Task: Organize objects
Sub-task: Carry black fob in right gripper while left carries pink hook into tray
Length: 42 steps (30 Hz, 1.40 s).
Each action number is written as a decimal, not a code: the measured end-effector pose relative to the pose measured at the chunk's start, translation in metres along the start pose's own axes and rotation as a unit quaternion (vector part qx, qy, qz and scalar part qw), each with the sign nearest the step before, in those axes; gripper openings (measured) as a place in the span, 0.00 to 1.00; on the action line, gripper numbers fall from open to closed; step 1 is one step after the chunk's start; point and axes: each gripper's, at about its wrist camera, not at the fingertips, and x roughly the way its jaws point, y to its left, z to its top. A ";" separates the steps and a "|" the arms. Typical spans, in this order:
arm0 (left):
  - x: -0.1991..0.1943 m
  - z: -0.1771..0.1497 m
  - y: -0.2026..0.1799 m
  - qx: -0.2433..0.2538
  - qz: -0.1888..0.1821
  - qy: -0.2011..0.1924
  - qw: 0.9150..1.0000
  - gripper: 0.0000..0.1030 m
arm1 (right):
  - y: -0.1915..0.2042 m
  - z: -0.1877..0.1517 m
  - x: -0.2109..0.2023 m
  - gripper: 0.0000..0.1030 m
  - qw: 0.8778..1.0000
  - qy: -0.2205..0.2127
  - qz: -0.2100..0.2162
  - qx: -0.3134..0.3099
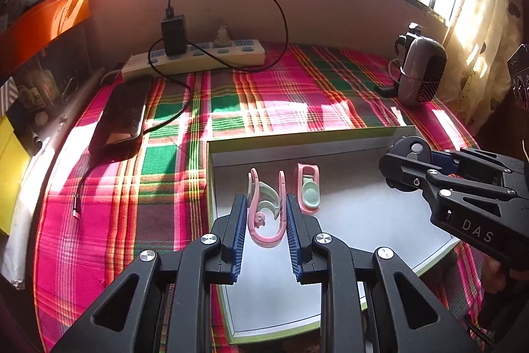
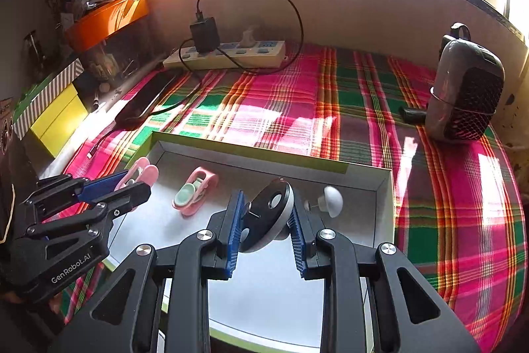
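Note:
A shallow white box with a green rim [image 1: 297, 136] [image 2: 251, 151] lies on the plaid cloth. My left gripper [image 1: 266, 199] is shut on a pink and mint clip [image 1: 266, 207] over the box's left part; it also shows in the right wrist view [image 2: 135, 179]. A second pink and mint clip [image 1: 309, 191] [image 2: 195, 191] lies flat in the box beside it. My right gripper [image 2: 267, 207] is shut on a black and silver disc [image 2: 267, 214], also seen from the left [image 1: 408, 154]. A small white dome with a pin [image 2: 330, 200] lies in the box's far right corner.
A power strip [image 1: 198, 58] with a black charger [image 1: 173, 33] and looping cable stands at the back. A dark phone [image 1: 124, 114] lies left. A grey mesh-fronted device [image 2: 466, 91] stands right. Orange and yellow boxes [image 2: 56, 118] crowd the left edge.

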 end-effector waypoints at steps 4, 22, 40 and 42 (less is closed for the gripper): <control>0.013 0.004 -0.001 0.008 -0.003 0.012 1.000 0.20 | 0.000 0.006 0.016 0.27 1.000 0.013 0.000 -0.002; 0.040 0.013 -0.005 0.022 0.000 0.028 0.999 0.21 | 0.005 0.014 0.054 0.27 0.998 0.053 -0.007 -0.023; 0.044 0.013 -0.010 0.037 0.020 0.035 0.999 0.21 | 0.010 0.015 0.058 0.28 0.997 0.065 -0.026 -0.043; 0.044 0.013 -0.011 0.037 0.017 0.036 0.999 0.21 | 0.011 0.015 0.059 0.28 0.996 0.065 -0.028 -0.044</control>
